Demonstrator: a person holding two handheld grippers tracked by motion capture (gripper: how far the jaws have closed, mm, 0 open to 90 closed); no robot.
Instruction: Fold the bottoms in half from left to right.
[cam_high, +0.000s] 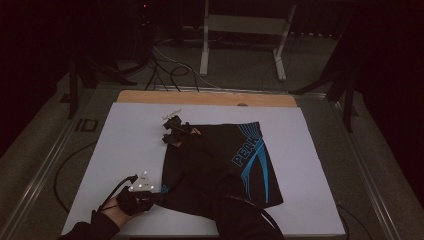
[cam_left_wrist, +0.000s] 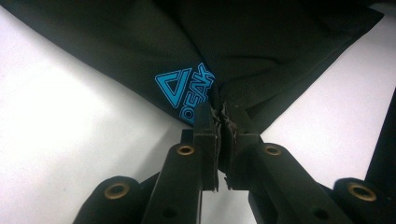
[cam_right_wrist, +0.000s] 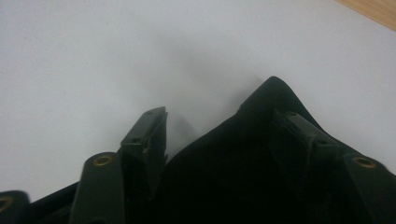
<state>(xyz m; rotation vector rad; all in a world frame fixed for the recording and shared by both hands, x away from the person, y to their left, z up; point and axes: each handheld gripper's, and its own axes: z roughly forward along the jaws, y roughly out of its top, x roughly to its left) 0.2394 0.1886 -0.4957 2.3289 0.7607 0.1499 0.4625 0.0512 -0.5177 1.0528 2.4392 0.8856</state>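
Black shorts (cam_high: 220, 165) — near corner pinched in left gripper (cam_left_wrist: 220, 128).

The person's dark sleeve (cam_high: 220, 200) hides the near middle of the black shorts (cam_high: 250, 165); in the right gripper view, cloth covers the right-hand jaw's tip.

Dim room here: a white sheet (cam_high: 125, 150) covers the table, its wooden edge (cam_high: 200, 97) showing at the far side, grey floor (cam_high: 240, 70) beyond with tangled cables (cam_high: 165, 70) far left and a pale metal frame (cam_high: 245, 30) standing far centre.
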